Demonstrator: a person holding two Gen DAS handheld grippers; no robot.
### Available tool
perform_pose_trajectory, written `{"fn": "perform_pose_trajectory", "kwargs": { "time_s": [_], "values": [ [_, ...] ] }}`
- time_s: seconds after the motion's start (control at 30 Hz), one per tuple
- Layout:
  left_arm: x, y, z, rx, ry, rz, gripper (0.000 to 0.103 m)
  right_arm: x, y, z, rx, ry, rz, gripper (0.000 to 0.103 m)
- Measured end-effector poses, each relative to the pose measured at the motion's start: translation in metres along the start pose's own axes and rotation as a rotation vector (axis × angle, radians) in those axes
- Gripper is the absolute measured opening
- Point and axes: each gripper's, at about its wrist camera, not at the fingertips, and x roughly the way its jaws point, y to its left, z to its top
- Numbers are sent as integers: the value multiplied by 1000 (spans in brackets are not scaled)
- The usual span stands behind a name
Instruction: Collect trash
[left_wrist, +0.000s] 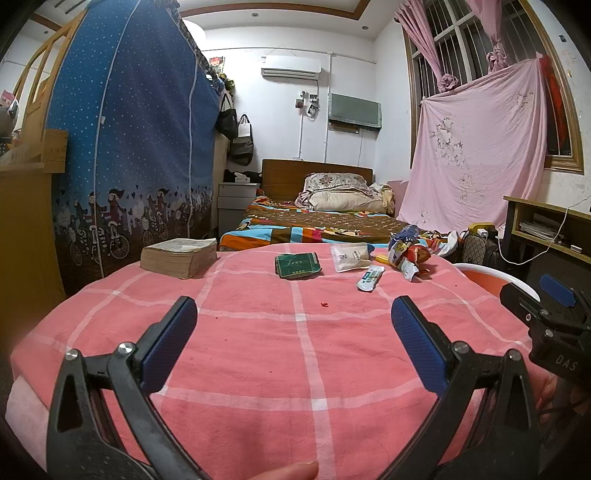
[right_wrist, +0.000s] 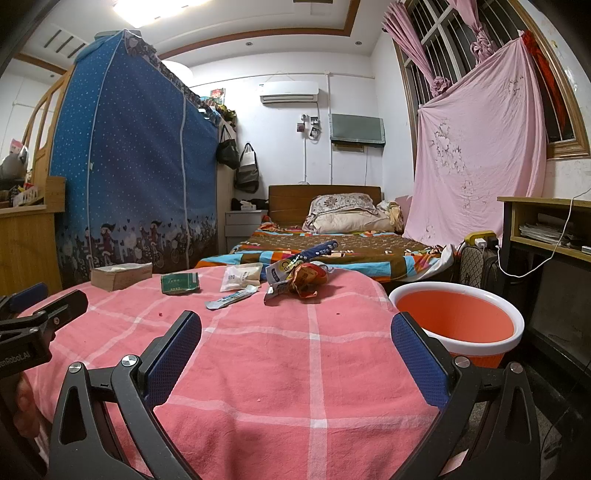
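Trash lies at the far side of a table under a pink checked cloth (left_wrist: 258, 350): a flattened green packet (left_wrist: 297, 266) (right_wrist: 180, 283), a white pouch (left_wrist: 349, 256) (right_wrist: 240, 277), a long white-blue wrapper (left_wrist: 370, 277) (right_wrist: 231, 298) and a heap of crumpled snack bags (left_wrist: 406, 251) (right_wrist: 299, 275). An orange bin with a white rim (right_wrist: 458, 317) (left_wrist: 487, 275) stands off the table's right side. My left gripper (left_wrist: 293, 317) is open above the near cloth, empty. My right gripper (right_wrist: 295, 332) is open too, nothing between its fingers, just left of the bin.
A thick worn book (left_wrist: 179, 256) (right_wrist: 121, 275) rests at the table's far left. Beyond are a bed (left_wrist: 325, 221), a blue fabric wardrobe (left_wrist: 125, 147) on the left and a wooden desk (right_wrist: 550, 229) with a white cable on the right. A fingertip (left_wrist: 291, 470) shows at the bottom edge.
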Motion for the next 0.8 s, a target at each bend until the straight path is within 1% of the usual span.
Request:
{"fn": "perform_pose_trajectory", "kwargs": {
  "time_s": [0.13,0.8],
  "values": [
    [6,3,2,2,1,-1,88,0,0,0,0,1,0,103],
    [5,3,2,3,-1,-2,88,1,1,-1,-1,2,0,103]
  ]
}}
